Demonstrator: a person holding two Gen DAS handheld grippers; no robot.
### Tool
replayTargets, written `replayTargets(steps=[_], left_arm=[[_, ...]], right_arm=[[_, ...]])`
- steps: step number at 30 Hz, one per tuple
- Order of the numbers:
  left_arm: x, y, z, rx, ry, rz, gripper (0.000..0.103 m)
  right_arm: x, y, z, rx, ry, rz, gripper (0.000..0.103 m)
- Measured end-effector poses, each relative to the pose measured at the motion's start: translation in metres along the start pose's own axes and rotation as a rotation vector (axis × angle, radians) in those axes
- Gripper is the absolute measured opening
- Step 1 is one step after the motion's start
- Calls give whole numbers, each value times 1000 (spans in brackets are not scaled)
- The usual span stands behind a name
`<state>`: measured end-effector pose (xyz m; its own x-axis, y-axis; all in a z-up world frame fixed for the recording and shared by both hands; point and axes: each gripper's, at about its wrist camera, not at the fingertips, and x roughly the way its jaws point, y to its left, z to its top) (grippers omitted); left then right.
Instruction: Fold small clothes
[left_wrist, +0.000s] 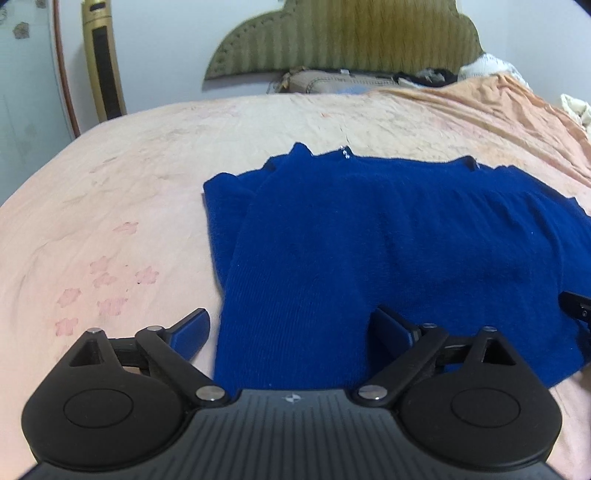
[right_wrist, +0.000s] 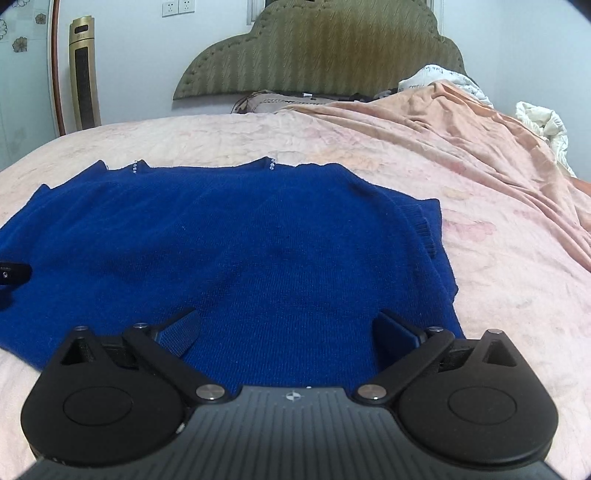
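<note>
A royal-blue knitted sweater (left_wrist: 369, 236) lies flat on the pink bed sheet (left_wrist: 110, 184), sleeves folded in over the body, with small rhinestones at the neckline. It also shows in the right wrist view (right_wrist: 240, 236). My left gripper (left_wrist: 291, 325) is open and empty, low over the sweater's near left hem, its left finger over the sheet. My right gripper (right_wrist: 288, 328) is open and empty over the near right hem. The tip of the right gripper shows at the edge of the left wrist view (left_wrist: 578, 302), and the left gripper's tip at the edge of the right wrist view (right_wrist: 13, 273).
An olive padded headboard (right_wrist: 317, 48) and a pillow (right_wrist: 266, 101) stand at the bed's far end. A peach blanket (right_wrist: 461, 125) is bunched at the far right with white bedding (right_wrist: 543, 122). A gold tower fan (right_wrist: 85, 74) stands by the wall at left.
</note>
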<state>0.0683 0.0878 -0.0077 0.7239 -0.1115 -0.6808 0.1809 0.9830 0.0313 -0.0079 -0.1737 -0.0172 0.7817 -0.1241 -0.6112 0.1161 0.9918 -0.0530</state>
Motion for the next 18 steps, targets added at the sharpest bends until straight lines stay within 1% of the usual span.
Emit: replayTargets(steps=[3, 5, 10, 18], left_arm=[[-2, 0, -7, -7, -42, 7, 99], [-3, 0, -8, -5, -53, 10, 99], [-2, 3, -8, -20, -58, -4, 99], [-2, 3, -8, -21, -58, -4, 99]], right_arm=[[0, -1, 0, 3, -3, 0, 103], [0, -2, 0, 6, -4, 3, 103], [0, -3, -1, 12, -10, 7, 103], [-2, -5, -2, 32, -16, 14, 103]])
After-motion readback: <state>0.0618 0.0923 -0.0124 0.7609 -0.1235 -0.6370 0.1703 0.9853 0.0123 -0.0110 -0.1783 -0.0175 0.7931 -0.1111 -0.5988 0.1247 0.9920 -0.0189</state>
